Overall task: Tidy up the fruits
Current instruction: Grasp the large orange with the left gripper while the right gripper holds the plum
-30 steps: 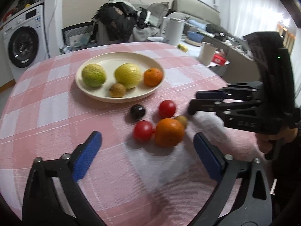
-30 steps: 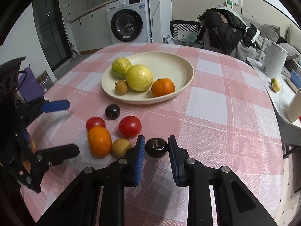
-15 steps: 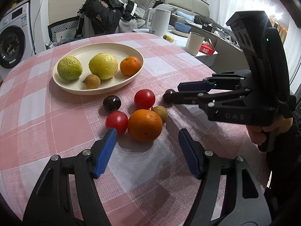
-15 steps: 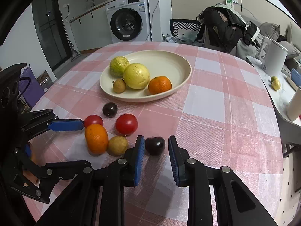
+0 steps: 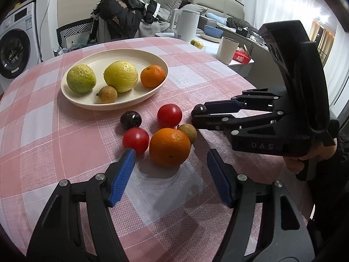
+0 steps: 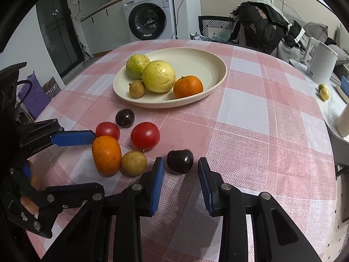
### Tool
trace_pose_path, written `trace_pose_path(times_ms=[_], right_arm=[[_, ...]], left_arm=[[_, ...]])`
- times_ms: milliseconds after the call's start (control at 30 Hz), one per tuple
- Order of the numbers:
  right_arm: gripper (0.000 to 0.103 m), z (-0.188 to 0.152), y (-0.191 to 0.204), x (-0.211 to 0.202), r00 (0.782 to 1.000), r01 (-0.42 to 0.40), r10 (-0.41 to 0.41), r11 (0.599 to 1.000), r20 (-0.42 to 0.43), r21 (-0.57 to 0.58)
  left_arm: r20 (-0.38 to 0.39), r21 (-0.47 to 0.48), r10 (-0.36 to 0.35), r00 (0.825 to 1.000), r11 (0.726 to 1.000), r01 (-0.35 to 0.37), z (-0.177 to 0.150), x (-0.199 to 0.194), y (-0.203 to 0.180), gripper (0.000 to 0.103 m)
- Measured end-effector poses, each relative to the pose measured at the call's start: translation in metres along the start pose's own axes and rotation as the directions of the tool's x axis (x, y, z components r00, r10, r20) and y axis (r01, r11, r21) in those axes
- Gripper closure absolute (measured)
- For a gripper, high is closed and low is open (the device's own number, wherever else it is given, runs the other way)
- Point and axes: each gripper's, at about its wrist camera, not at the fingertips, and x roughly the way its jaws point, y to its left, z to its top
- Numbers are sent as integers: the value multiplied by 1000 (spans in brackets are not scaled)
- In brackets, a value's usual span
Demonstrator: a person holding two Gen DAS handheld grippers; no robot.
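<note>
A cream plate [image 5: 152, 61] [image 6: 216, 65] holds a green guava, a yellow guava, a small orange and a small brown fruit. Loose on the pink checked cloth lie an orange [image 5: 169, 146] [image 6: 106, 154], two tomatoes [image 5: 169, 115] [image 5: 135, 140], a brown longan [image 5: 188, 130], and two dark plums [image 5: 130, 120] [image 6: 180, 161]. My left gripper [image 5: 170, 174] is open, its pads either side of the orange, just short of it. My right gripper [image 6: 180, 182] is open around the near dark plum, pads apart from it.
A white kettle [image 5: 187, 28], a cup [image 5: 226, 49] and bowls stand on a side table past the table's right edge. A chair with dark clothes [image 5: 122, 19] stands behind the table. A washing machine [image 6: 150, 13] is at the back.
My left gripper has moved forward to straddle the orange. My right gripper has opened wider around the dark plum, which rests on the cloth.
</note>
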Motion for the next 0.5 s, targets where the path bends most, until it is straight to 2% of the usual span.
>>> trace_pose_path(times_ms=[67,200,400,500], right_arm=[[70,0,2,0,1000,9,-9,1000,2,-4],[77,0,4,1,1000,16,-16,1000,3,-15],[78,0,2,-4,1000,7,-6,1000,18,-11],[78,1,2,-8,1000,2,-2,1000,30,-6]], left_arm=[[0,2,1,1000,1000,-1,0,0,0,38],[0,3,-4,1000,1000,4,1,1,0,38],[-8,13,3,1000,1000,-3,1,3,-3,40],[-17,5,5,1000,1000,-5,2,6,-1,46]])
